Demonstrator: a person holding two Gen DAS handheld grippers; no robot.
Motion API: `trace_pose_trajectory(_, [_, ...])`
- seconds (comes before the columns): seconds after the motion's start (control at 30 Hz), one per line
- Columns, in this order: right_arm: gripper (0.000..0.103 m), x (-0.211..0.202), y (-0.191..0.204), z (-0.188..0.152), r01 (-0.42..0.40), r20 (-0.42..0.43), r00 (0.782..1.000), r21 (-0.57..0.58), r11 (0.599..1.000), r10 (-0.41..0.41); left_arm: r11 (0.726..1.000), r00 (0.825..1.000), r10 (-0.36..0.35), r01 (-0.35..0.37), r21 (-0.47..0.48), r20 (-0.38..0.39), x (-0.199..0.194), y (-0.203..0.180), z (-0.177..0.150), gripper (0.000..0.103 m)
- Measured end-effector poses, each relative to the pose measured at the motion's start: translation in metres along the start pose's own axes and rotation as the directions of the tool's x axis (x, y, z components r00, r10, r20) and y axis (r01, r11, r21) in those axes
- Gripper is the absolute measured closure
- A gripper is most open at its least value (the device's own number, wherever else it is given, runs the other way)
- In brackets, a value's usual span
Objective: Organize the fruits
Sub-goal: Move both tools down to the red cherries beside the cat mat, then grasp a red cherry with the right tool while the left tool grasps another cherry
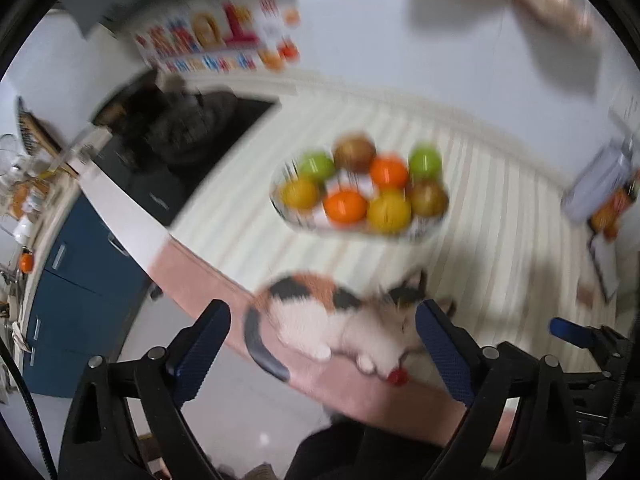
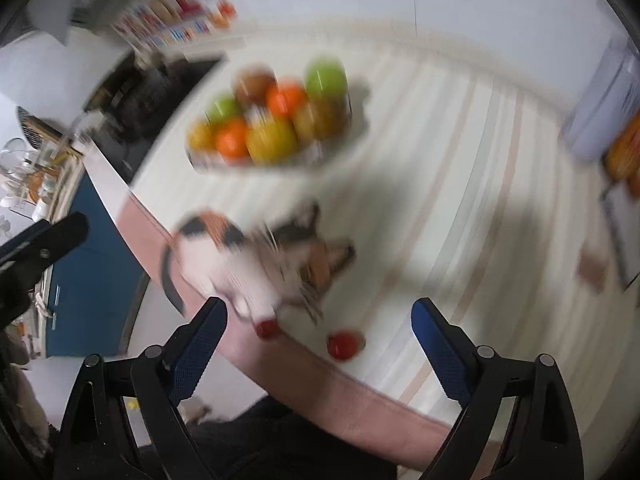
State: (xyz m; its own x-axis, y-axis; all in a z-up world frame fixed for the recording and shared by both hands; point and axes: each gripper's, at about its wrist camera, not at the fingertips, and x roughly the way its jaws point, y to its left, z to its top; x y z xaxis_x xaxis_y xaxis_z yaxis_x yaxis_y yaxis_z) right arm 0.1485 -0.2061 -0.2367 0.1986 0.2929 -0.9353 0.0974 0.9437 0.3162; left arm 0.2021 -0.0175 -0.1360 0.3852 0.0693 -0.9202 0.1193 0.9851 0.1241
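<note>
Fruit fills the shallow patterned bowl [image 2: 272, 160] at twelve o'clock: green, orange, yellow and brown pieces heaped together, likely the gathering place. Two small red round fruits [image 2: 344, 345] lie loose near the counter [image 2: 460, 208] edge, beside a calico cat [image 2: 240, 256]. The right tool [image 2: 320, 344] hangs wide open, empty, seemingly lined up over them. The left tool [image 1: 324, 344] gapes empty too. Striped cream cloth covers the counter; blue cabinets [image 1: 76, 280] stand at nine o'clock.

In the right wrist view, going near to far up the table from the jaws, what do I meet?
Red fruit → calico cat → fruit bowl → colourful box at the far edge. The right gripper is open and holds nothing.
</note>
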Motion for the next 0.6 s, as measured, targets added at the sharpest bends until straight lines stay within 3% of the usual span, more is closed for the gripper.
trace_pose_trajectory(0.03, [0.027,0.019,-0.006,-0.005,-0.006,-0.037,0.999,0.016,1.000,0.006,1.000,0.999,-0.001,0.001,0.010,-0.036,0.014,-0.003,-0.004,0.008])
trace_pose_trajectory(0.13, [0.035,0.053,-0.019,-0.018,-0.031,-0.094,0.995,0.056,0.998,0.036,0.999,0.984,-0.051,0.053,0.008,-0.169,0.060,-0.008,-0.019,0.008])
trace_pose_trajectory(0.2, [0.038,0.071,-0.022,-0.025,-0.023,-0.126,0.992,0.061,0.998,0.031,0.997,0.959,-0.083,0.080,-0.021,-0.271,0.092,-0.009,-0.032,0.008])
trace_pose_trajectory(0.3, [0.046,0.086,-0.024,-0.034,-0.007,-0.173,0.985,0.051,0.999,0.015,0.996,0.931,-0.091,0.080,-0.045,-0.352,0.123,-0.010,-0.049,0.008])
trace_pose_trajectory(0.5, [0.068,0.098,-0.017,-0.041,0.019,-0.162,0.987,-0.012,1.000,-0.021,0.993,0.918,-0.113,0.098,-0.058,-0.380,0.141,-0.012,-0.068,0.008])
trace_pose_trajectory(0.6, [0.069,0.095,-0.018,-0.040,0.025,-0.152,0.988,-0.024,0.999,-0.028,0.986,0.909,-0.166,0.148,-0.075,-0.381,0.144,-0.017,-0.071,0.013])
